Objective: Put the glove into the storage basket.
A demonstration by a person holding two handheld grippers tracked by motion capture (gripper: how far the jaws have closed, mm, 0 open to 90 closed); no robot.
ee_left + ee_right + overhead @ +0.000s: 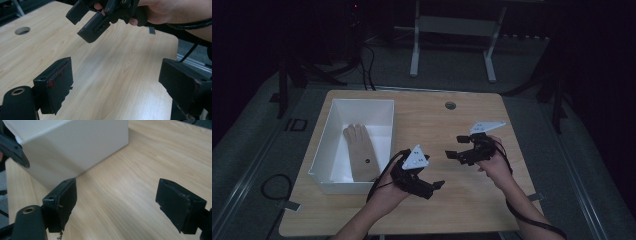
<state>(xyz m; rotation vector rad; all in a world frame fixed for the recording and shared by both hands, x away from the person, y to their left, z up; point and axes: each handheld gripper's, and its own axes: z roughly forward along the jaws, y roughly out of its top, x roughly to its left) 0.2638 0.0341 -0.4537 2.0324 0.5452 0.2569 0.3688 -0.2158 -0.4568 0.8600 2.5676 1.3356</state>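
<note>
Wooden bench (422, 125) carries a white box (324, 155) holding an unmarked glove (361, 152); beside the box, left claw (436, 186) and right claw (451, 155) gape wide, empty.

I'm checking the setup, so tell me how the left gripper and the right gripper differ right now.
The left gripper sits nearer the white bin; the right gripper is out over bare table. The left gripper's jaws point right in the high view, the right gripper's point left. Both stand open, holding nothing.

Black tongs (435, 185) with blocky pads (58, 83), grey triangular plates (416, 158), trailing black cables (532, 220).
</note>
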